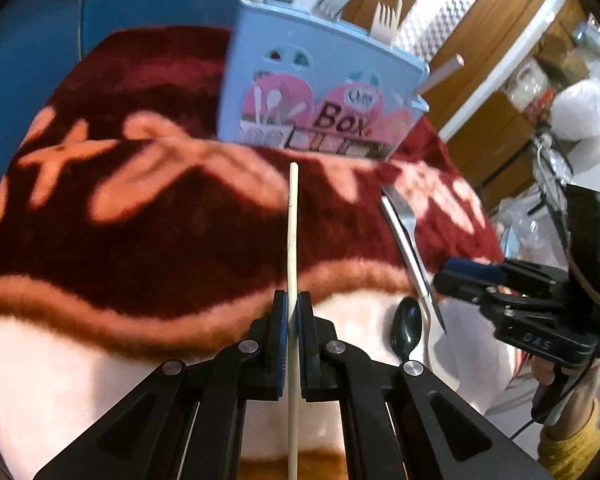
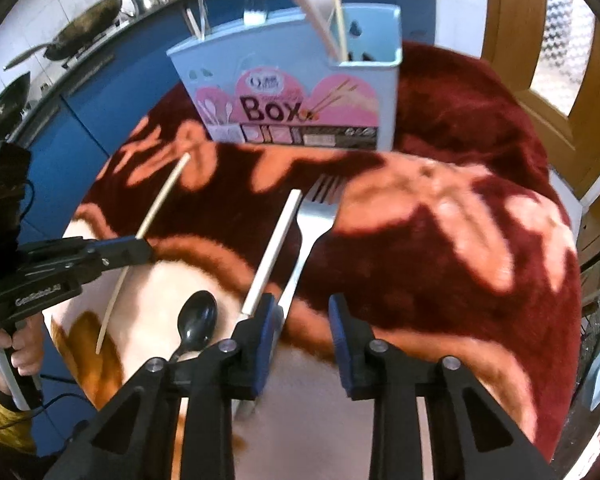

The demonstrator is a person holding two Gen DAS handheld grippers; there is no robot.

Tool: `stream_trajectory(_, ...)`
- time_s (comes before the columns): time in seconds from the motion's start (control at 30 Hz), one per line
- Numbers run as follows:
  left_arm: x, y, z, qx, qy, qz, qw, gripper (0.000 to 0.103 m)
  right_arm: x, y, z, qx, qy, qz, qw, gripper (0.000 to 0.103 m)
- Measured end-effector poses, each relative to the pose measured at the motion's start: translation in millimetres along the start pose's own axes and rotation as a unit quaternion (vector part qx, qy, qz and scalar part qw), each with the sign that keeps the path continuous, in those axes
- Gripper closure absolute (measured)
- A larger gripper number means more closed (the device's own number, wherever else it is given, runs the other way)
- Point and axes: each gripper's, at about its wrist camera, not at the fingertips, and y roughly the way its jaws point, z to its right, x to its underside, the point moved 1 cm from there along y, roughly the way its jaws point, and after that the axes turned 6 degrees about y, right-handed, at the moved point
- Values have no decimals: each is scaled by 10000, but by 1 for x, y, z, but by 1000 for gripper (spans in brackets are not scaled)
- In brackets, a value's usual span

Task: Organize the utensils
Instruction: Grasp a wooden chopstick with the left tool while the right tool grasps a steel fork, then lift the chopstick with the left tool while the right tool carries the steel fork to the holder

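Left gripper (image 1: 293,300): clenched on a thin pale chopstick (image 1: 292,216), pads pressing both sides; the stick runs from 6 to 12 o'clock in the left wrist view, its far tip short of the blue utensil box (image 1: 300,80)

Right gripper (image 2: 302,312): jaws apart, nothing pressed between the pads. A steel fork (image 2: 314,220) lies on the blanket (image 2: 460,240), its handle passing just inside the left finger (image 2: 266,320), tines toward 12 o'clock. A white-handled utensil (image 2: 274,248) lies just beside the fork at its 9 o'clock side, near end against that finger's outer edge; cannot tell what kind of utensil

Black spoon (image 2: 198,318): on the pale part of the blanket at 7 o'clock from the fork, bowl upward in the right wrist view

Box stands upright on the red patterned blanket at 12 o'clock in both views, "Box" label facing the cameras. Forks stand in its rear slots, chopsticks in its right compartment

Person's hand (image 2: 20,344) grips the left gripper's handle; yellow sleeve (image 2: 0,412) below it
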Motion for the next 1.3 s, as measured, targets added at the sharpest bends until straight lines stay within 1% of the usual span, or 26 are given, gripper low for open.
stream_trajectory(0.13,-2,-1,-5,-145,22,186,9997,99,-6,9,-9,224,-129,-278,9993,74)
stream_trajectory(0.23,-3,-1,-7,-449,134,303,9984,99,-10,15,-15,400,-212,-420,9981,74)
stream_trajectory(0.3,-3,-2,-8,-607,220,398,9971,99,-11,17,-18,506,-259,-441,9974,77)
stream_trajectory(0.43,-4,-4,-10,-759,265,548,9953,99,-10,18,-19,529,-195,-326,9979,85)
stream_trajectory(0.47,-4,-4,-12,-783,257,575,9949,99,-9,17,-17,488,-133,-257,9984,89)
stream_trajectory(0.5,-4,-4,-13,-794,242,602,9947,99,-9,16,-14,437,-30,-173,9989,91)
stream_trajectory(0.57,-4,-4,-13,-828,230,643,9942,99,-6,13,-7,268,296,52,9992,94)
stream_trajectory(0.63,-3,-5,-13,-801,210,697,9941,99,-1,9,-3,184,449,304,9984,95)
stream_trajectory(0.77,0,-9,-11,-845,195,808,9930,99,7,0,5,-179,800,709,9941,96)
stream_trajectory(0.93,2,-16,-10,-887,165,878,9920,99,14,-16,10,-497,923,1140,9879,96)
stream_trajectory(1.03,2,-19,-9,-898,131,936,9915,99,20,-27,10,-689,961,1475,9820,96)
stream_trajectory(1.13,1,-23,-9,-868,103,1033,9908,99,25,-42,9,-854,962,1919,9729,96)
stream_trajectory(1.17,1,-25,-8,-855,101,1072,9905,99,27,-48,9,-942,980,2111,9680,96)
stream_trajectory(1.3,-4,-34,-3,-848,182,1284,9879,99,22,-59,4,-1134,973,2573,9547,96)
